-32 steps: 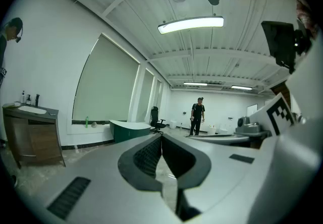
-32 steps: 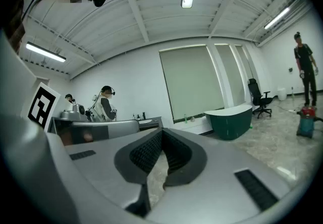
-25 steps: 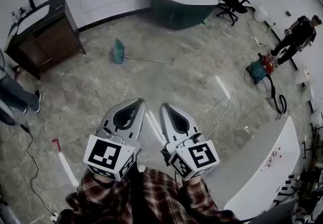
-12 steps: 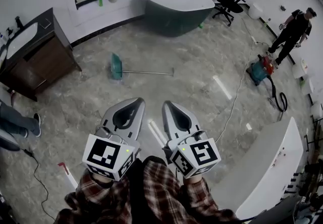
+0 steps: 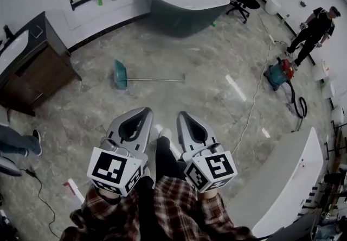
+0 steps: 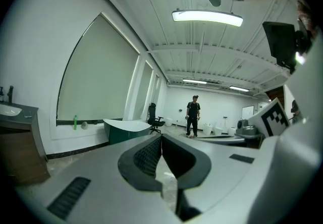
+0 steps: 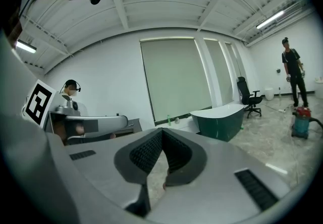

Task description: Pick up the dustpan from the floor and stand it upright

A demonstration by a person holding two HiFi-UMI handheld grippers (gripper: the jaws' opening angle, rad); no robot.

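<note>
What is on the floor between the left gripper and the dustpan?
Nothing. In the head view, only bare grey floor separates the left gripper from the dustpan.

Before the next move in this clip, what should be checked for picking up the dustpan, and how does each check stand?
1. Dustpan located: ok, lying flat on the floor.
2. Handle free to grab: ok, nothing rests on it.
3. Left gripper empty: ok, jaws together on nothing.
4. Right gripper empty: ok, jaws together on nothing.
5. Jaws open for a grasp: not ok, both are shut.
6. Dustpan within reach: not ok, it lies well ahead of both grippers.
</note>
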